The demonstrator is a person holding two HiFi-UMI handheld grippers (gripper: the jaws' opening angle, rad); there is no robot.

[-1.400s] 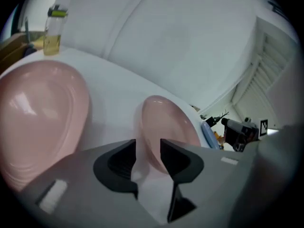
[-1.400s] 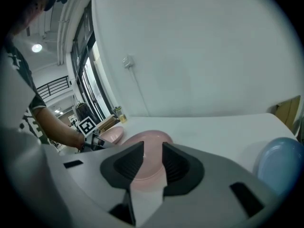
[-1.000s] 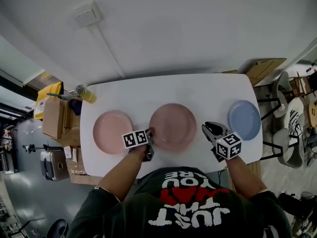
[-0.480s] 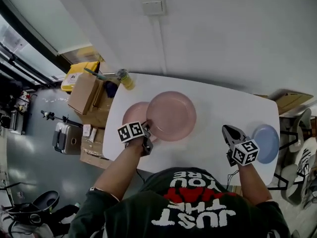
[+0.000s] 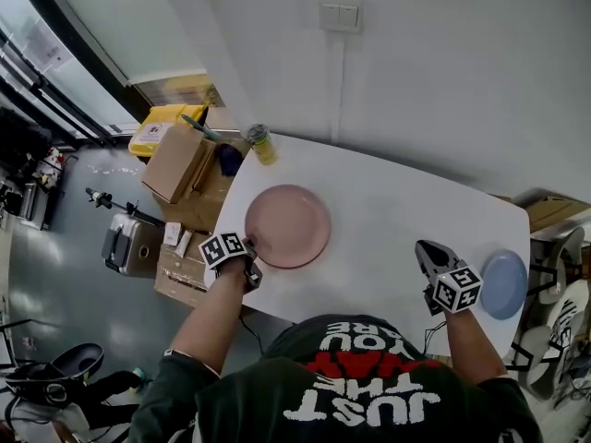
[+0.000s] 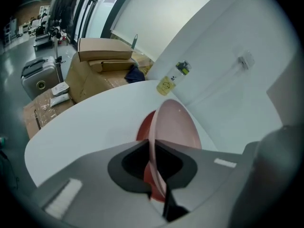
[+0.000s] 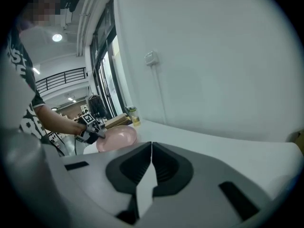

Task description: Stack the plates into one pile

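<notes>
One pink plate shows in the head view, at the left of the white table, with its near-left rim in my left gripper. The blue plate lies at the table's right edge, just beside my right gripper. In the left gripper view my jaws are clamped on the pink plate's thin rim, and a darker red shape shows under it; I cannot tell whether that is a second plate or its own underside. In the right gripper view my jaws are pressed together on nothing, pointing along the table toward the pink plate at the far left. I judge I am placing the pink plate. Next I must lower it flat and let go, then fetch the blue one.
</notes>
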